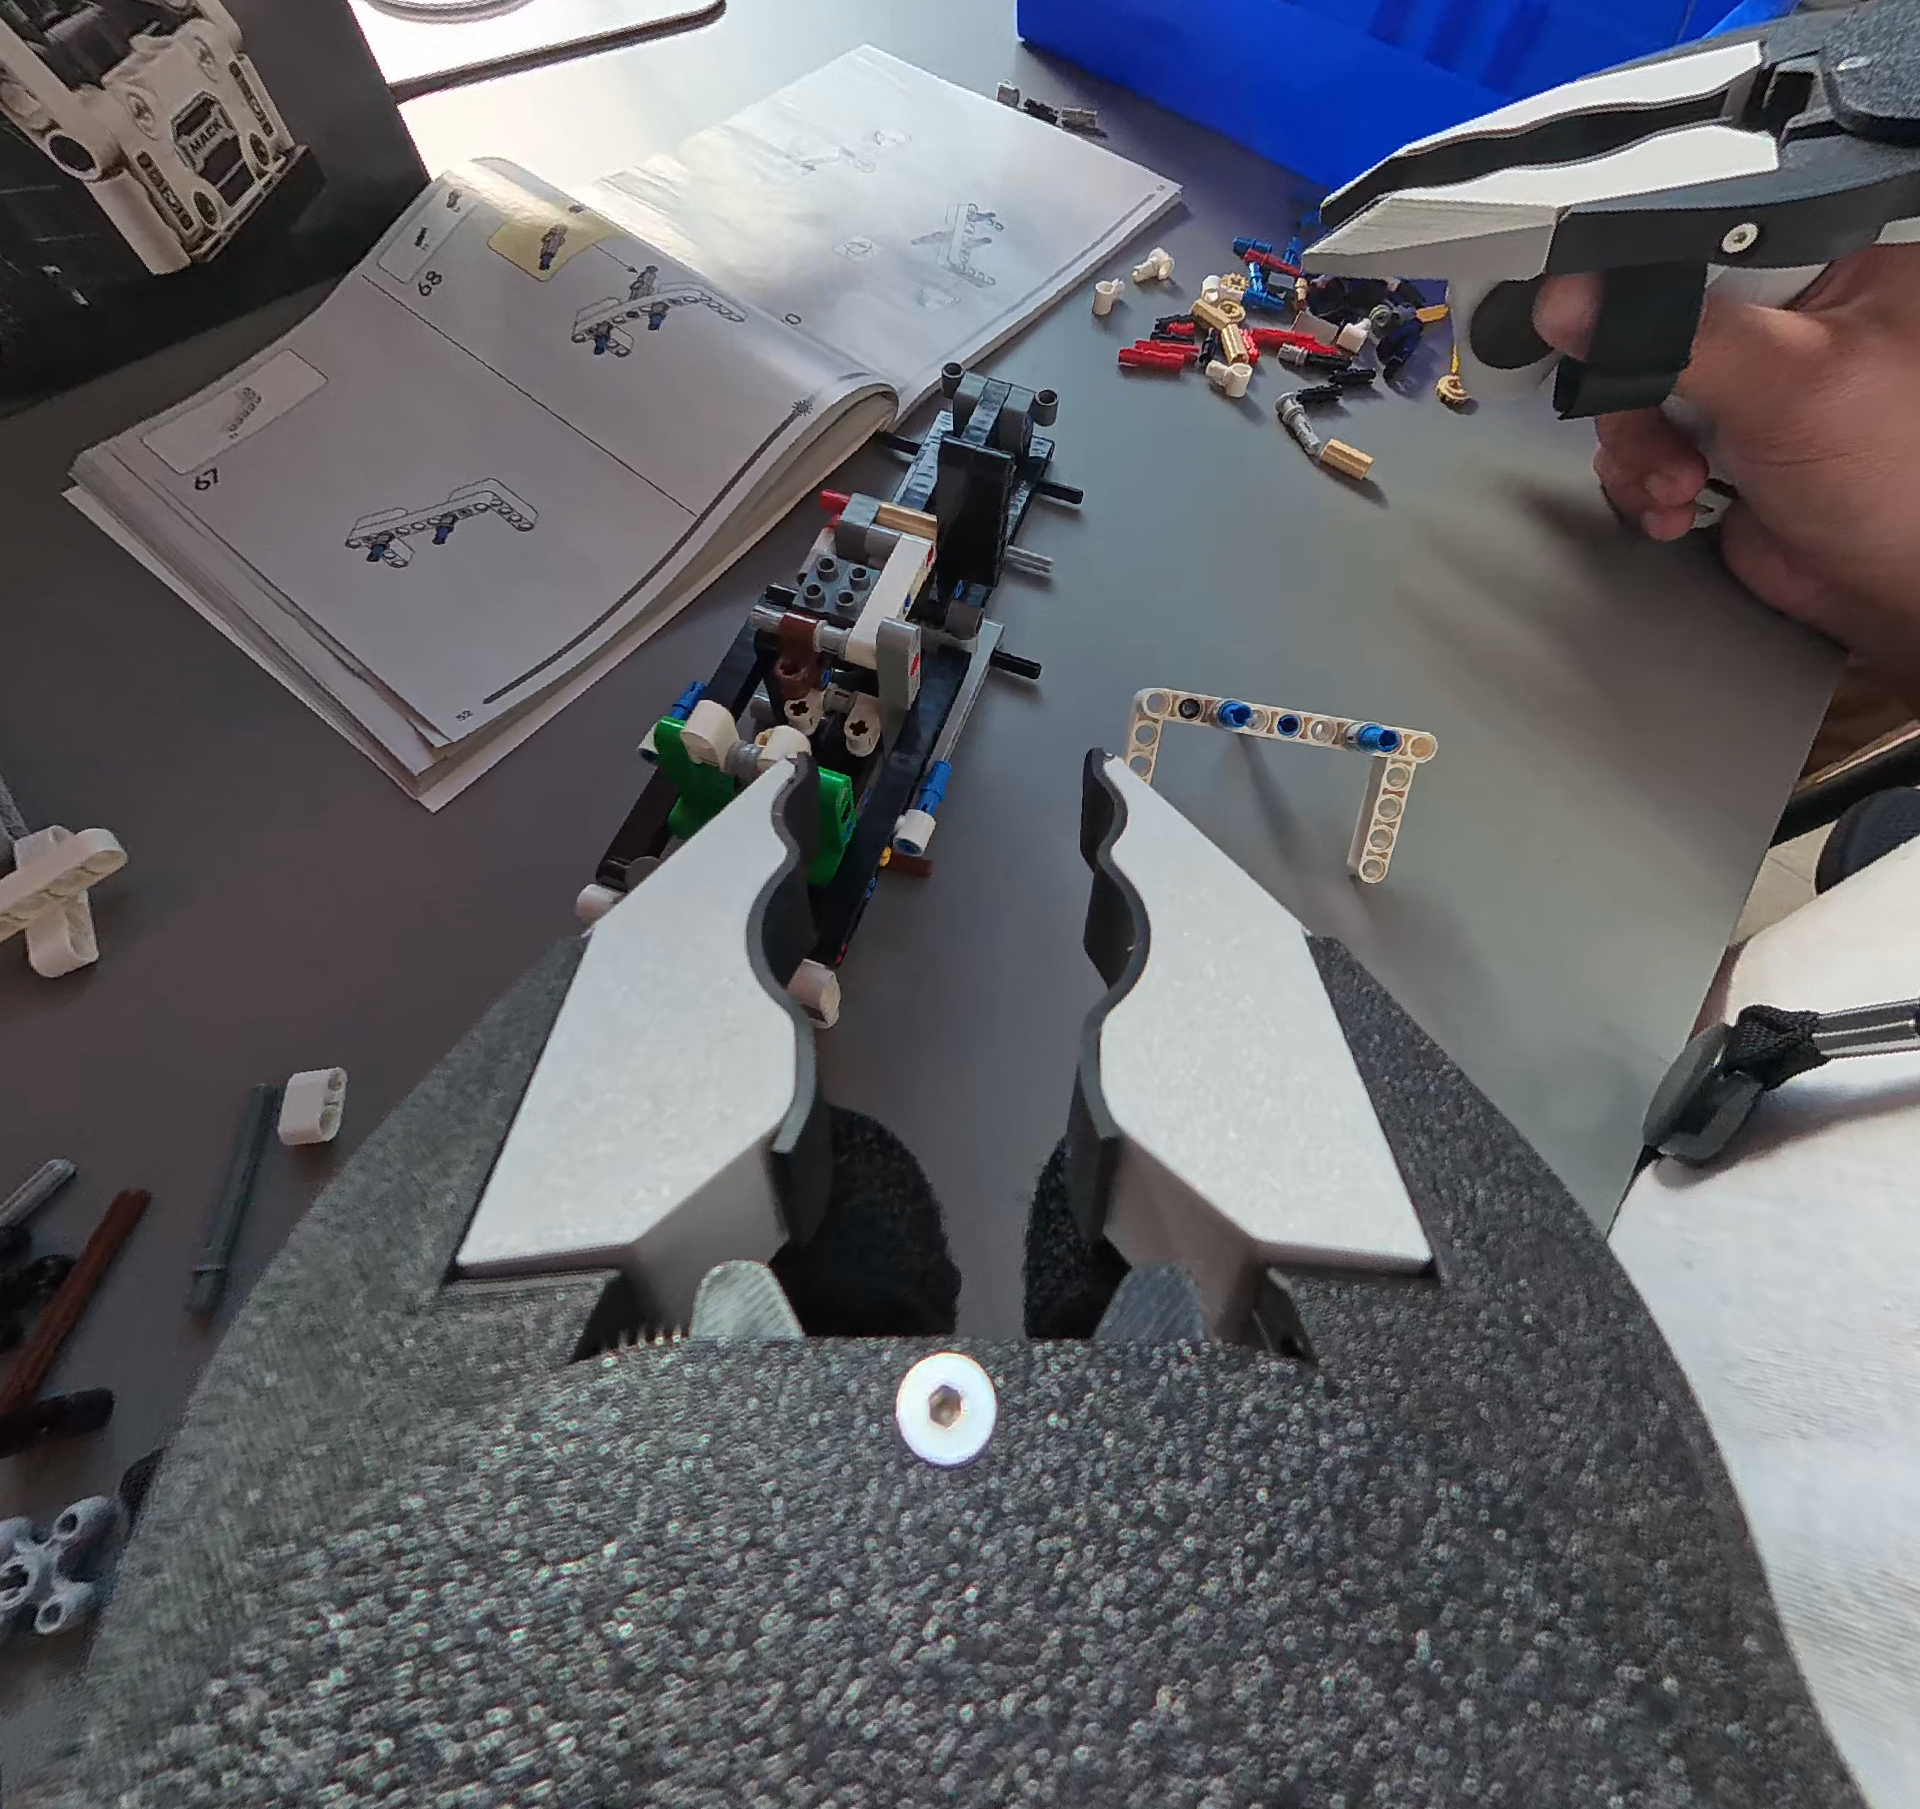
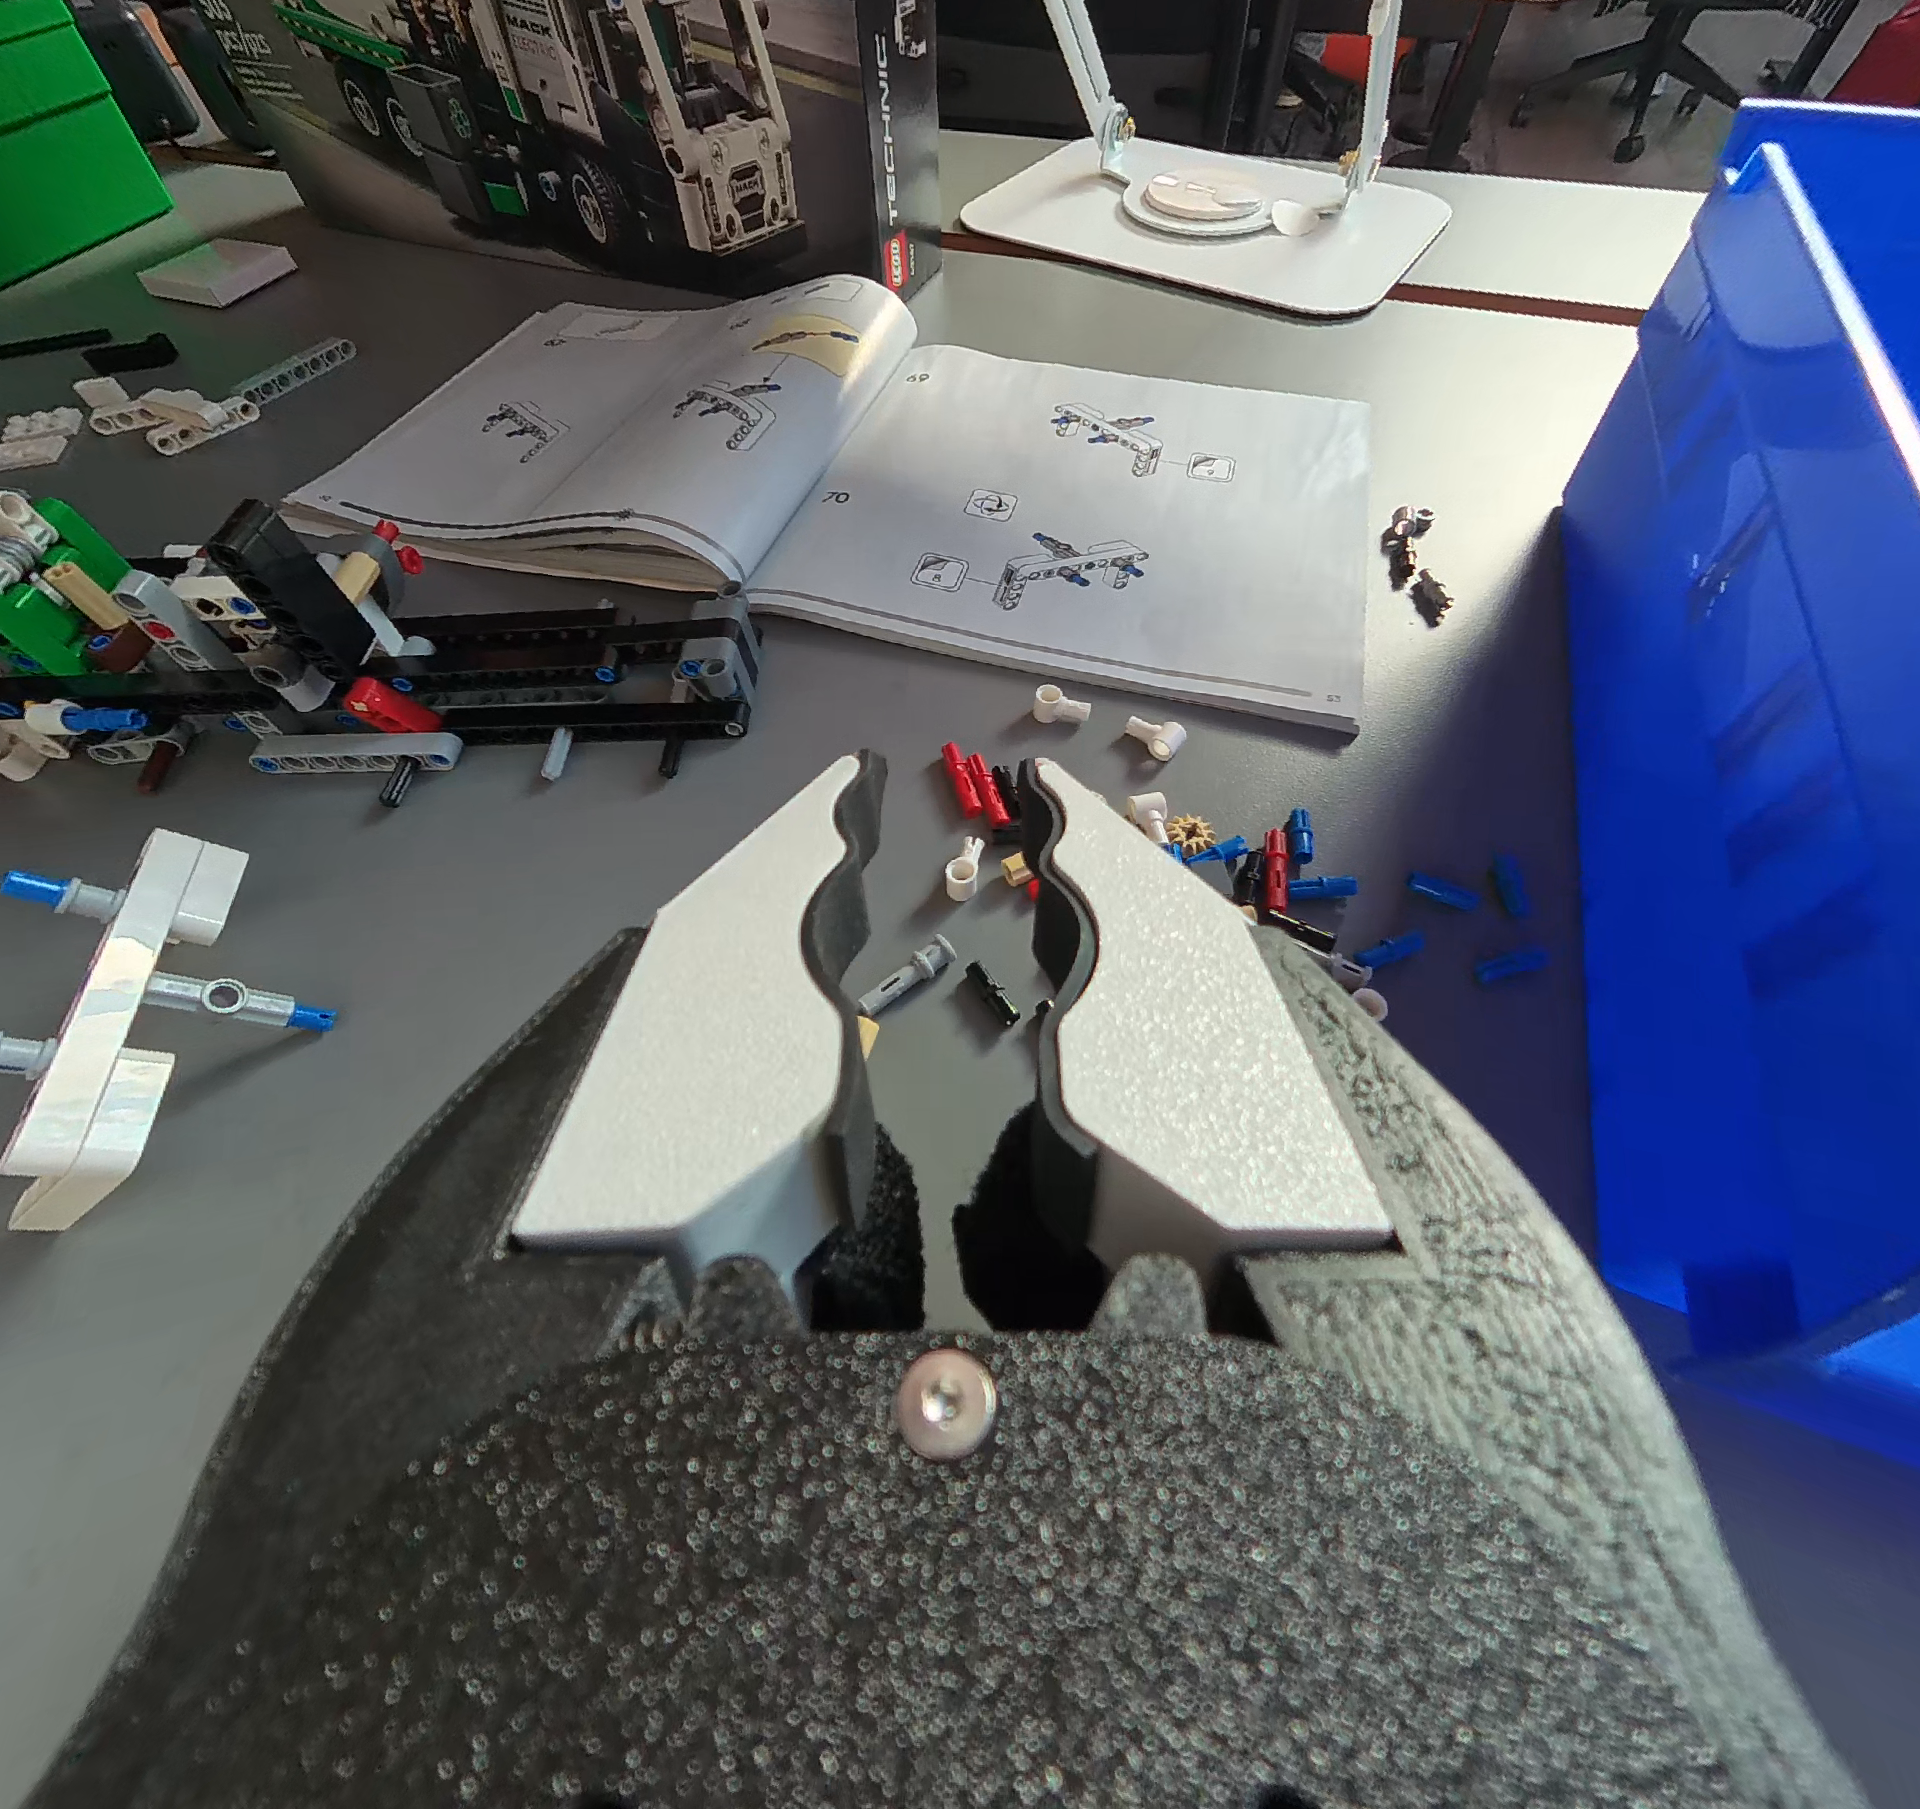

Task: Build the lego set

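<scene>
The half-built truck chassis [image 1: 883, 637], black with green, grey and white parts, lies on the grey table; it also shows in the right wrist view [image 2: 343, 658]. My left gripper [image 1: 940, 772] is open and empty over its near end. A white U-shaped beam frame with blue pins [image 1: 1288, 731] lies to the right; it also shows in the right wrist view [image 2: 114, 990]. My right gripper [image 2: 951, 772] is open and empty above a pile of small pins and connectors [image 2: 1195, 855]. It also shows in the left wrist view [image 1: 1320, 237], over the same pile [image 1: 1268, 325].
An open instruction booklet [image 2: 987, 512] lies behind the chassis, with the set's box [image 2: 582, 66] behind it. A blue bin [image 2: 1766, 720] stands at the right, a green bin [image 2: 62, 128] at far left. Loose beams and axles [image 1: 234, 1198] lie at left. A white stand base [image 2: 1205, 221] is behind. There is about 25 cm between the tips of the two grippers.
</scene>
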